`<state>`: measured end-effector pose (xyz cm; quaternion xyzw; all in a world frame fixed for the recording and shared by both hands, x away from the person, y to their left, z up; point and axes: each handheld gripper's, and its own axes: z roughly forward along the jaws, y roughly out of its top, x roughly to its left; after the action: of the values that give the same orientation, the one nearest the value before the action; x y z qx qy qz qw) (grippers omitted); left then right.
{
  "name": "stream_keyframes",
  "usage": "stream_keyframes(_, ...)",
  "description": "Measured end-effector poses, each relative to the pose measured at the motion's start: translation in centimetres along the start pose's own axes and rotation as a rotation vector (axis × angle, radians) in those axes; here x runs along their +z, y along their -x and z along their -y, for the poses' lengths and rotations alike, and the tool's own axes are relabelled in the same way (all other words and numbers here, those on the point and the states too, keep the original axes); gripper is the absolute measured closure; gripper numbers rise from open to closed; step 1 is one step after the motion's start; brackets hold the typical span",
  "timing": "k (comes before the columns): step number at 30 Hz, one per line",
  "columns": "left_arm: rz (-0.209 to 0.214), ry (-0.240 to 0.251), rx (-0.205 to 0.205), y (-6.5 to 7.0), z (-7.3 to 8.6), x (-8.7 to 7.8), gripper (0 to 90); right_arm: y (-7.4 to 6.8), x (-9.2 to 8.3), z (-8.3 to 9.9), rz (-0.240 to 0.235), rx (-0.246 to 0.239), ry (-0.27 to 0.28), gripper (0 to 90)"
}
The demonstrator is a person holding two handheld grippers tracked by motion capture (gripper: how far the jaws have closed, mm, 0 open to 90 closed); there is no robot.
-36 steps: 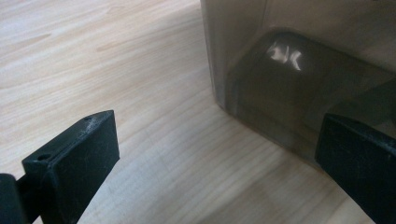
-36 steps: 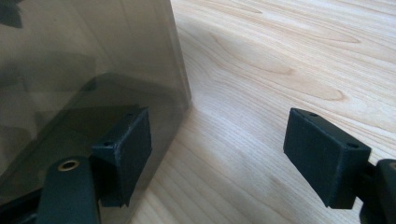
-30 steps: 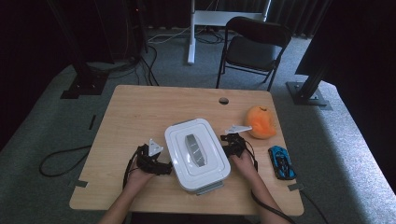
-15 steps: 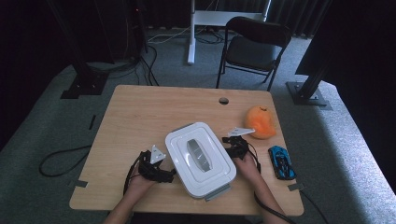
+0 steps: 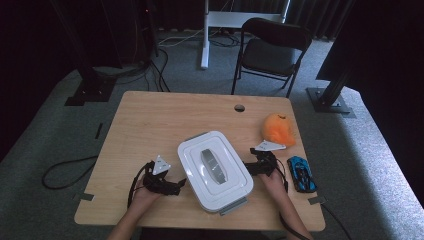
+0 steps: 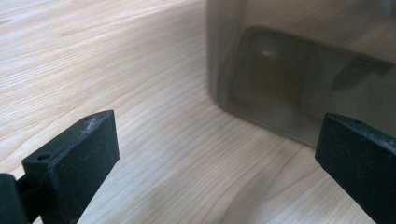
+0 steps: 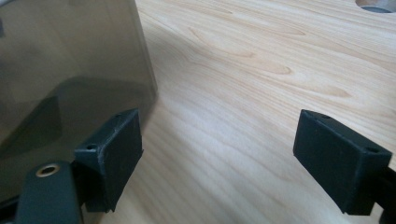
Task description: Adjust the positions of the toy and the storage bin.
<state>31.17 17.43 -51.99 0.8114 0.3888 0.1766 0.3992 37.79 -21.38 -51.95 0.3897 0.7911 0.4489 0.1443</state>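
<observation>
Wooden table (image 5: pixel 150 120), grey carpet (image 5: pixel 60 140), seemingly dark room.

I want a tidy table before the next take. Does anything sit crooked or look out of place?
The box sits askew, turned at an angle to the table edges, with one near corner close to the front edge. Its lid looks seated. The orange toy and the blue car look undisturbed.

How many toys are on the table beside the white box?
2. The orange plush lies near the table's far right edge, behind the right gripper. The blue car lies at the right edge, just right of that gripper. The closed box may hide more.
</observation>
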Motion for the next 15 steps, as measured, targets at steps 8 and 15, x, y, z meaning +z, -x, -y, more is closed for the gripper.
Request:
stream_keyframes(8,-0.023,0.006,-0.039,-2.2,1.3,-0.9,0.2,0.3,-2.0,2.0,0.032,0.004,-0.008,13.8)
stream_keyframes(15,-0.040,0.001,-0.072,-3.7,2.7,-2.0,0.2,0.3,-4.2,3.2,0.025,0.011,-0.005,13.7)
